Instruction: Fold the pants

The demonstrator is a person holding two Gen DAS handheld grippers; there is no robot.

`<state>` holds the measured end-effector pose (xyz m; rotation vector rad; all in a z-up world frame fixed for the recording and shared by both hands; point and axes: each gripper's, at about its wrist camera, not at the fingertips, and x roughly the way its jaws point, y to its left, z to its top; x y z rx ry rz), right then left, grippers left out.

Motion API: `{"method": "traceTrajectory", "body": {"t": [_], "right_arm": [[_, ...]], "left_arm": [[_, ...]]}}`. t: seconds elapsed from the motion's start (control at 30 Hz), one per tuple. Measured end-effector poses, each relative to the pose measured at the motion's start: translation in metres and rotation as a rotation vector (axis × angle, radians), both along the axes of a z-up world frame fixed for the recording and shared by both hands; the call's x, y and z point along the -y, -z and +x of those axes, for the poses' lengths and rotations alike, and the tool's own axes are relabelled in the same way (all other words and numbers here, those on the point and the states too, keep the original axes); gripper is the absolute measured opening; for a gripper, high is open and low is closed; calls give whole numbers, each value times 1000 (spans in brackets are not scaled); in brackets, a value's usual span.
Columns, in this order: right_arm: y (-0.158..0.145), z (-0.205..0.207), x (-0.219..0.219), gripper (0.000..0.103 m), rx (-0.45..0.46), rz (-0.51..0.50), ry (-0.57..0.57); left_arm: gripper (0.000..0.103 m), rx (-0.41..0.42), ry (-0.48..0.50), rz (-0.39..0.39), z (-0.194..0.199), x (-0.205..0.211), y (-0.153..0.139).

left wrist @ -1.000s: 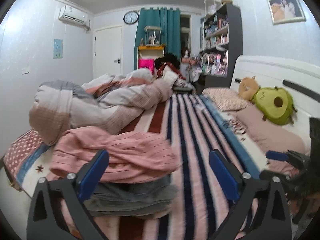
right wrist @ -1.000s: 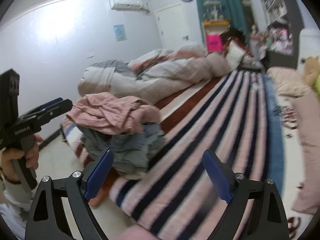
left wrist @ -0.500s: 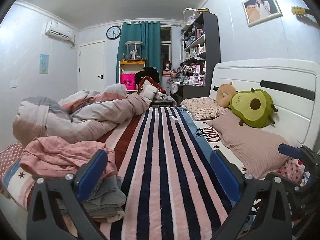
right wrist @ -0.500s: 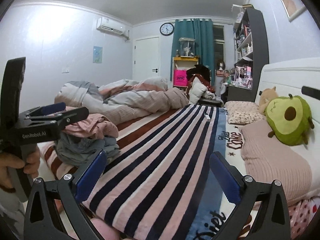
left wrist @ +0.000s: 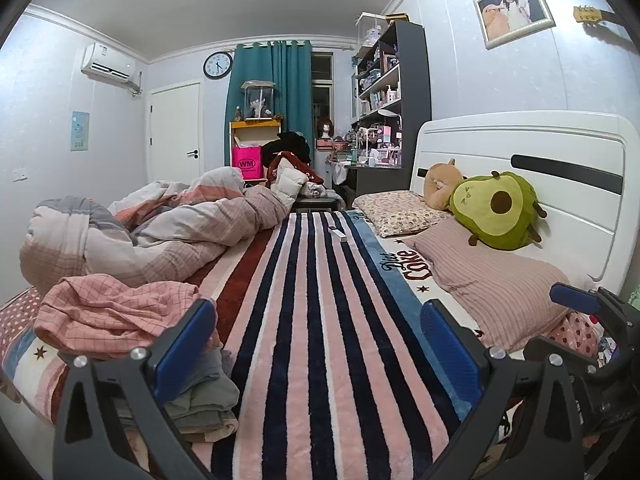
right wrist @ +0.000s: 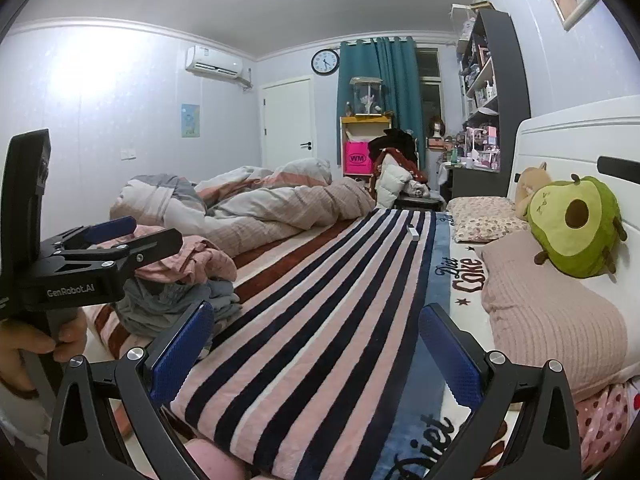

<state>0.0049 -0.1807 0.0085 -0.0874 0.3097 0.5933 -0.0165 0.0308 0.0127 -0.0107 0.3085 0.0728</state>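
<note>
A pile of clothes lies at the bed's near left edge: a crumpled pink checked garment on top of folded grey clothes. The pile also shows in the right wrist view. My left gripper is open and empty, hovering at the bed's front edge with the pile by its left finger. My right gripper is open and empty over the striped blanket. The left gripper also shows in the right wrist view, held by a hand.
A bunched duvet lies at the left rear. Pillows and an avocado plush sit along the white headboard on the right. A small white object lies on the blanket. Shelves stand behind.
Both grippers have swung right, from facing the clothes pile to facing along the bed. The pile now sits at the left of each view. Both grippers stay open.
</note>
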Motion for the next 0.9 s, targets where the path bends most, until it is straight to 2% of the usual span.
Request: {"method": "traceTrajectory", "body": {"t": [0.9], "right_arm": [[-9,-6,-17,102,-7,13,-2]], "left_arm": [[102,18,-27,-5,-8,-9,-1]]}}
